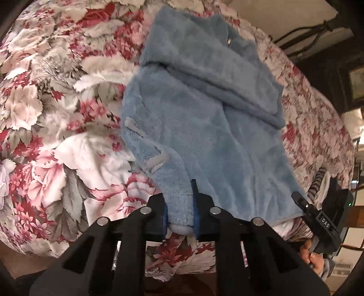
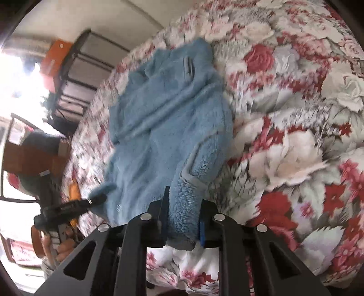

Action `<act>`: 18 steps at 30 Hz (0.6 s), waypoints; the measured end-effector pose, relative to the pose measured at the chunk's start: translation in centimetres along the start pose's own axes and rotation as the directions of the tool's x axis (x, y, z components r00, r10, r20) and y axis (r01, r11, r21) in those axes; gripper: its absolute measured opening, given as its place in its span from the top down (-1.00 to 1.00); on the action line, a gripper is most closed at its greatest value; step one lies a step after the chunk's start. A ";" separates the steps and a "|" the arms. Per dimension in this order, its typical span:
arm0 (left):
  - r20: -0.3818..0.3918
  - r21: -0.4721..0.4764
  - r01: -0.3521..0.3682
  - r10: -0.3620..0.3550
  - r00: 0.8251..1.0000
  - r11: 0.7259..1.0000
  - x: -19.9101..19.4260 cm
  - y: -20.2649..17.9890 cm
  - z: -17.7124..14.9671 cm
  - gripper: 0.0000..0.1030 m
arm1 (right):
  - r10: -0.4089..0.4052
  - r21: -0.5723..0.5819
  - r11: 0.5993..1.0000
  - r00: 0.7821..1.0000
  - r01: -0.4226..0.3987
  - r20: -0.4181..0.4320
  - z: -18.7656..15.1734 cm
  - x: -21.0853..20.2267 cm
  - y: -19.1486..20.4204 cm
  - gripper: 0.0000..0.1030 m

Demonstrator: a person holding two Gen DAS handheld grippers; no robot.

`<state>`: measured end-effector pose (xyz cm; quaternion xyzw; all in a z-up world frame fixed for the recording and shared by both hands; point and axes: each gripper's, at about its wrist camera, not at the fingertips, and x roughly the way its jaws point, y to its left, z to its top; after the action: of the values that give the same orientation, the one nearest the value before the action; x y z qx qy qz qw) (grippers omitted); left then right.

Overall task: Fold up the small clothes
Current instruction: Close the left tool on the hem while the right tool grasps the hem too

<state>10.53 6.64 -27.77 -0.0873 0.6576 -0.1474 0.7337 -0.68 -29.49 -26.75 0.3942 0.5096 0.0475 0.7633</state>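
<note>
We see a bed covered by a floral quilt (image 2: 284, 141) printed with red, pink and white roses and grey leaves, filling most of both views. Beyond its far edge in the right wrist view stands a plain pale wall (image 2: 75, 16), with a black metal shelving rack (image 2: 75, 75) against it and an orange box (image 2: 55, 58) beside the rack's top. Strong daylight (image 2: 20, 77) washes out the left side there, as from a window. Lower down sits brown wooden furniture (image 2: 25, 157). In the left wrist view dark cables (image 1: 304, 38) run along a dim upper corner.
</note>
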 end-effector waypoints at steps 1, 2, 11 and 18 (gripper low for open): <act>0.024 -0.007 0.018 -0.017 1.000 1.000 -0.7 0.1 0.0 0.72 | 0.011 0.009 1.000 1.000 -0.011 0.015 0.1 -0.4 0.0 0.64; 0.041 -0.010 0.028 -0.028 0.999 1.000 -1.2 0.0 0.1 0.72 | 0.026 0.017 1.000 0.999 -0.026 0.031 0.3 -0.9 0.0 0.65; 0.059 -0.065 0.051 -0.047 0.997 0.997 -2.6 1.9 -0.6 0.73 | 0.060 0.035 0.998 0.998 -0.061 0.034 -0.1 -1.6 0.7 0.66; 0.101 -0.089 0.098 -0.089 0.991 0.991 -2.8 1.8 1.7 0.72 | 0.140 0.122 0.982 0.988 -0.148 0.068 1.6 -1.9 0.2 0.66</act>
<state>12.11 9.12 -25.47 -0.1595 0.6224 -0.1464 0.7521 -0.25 -31.11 -24.93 0.4788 0.4590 0.0587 0.7460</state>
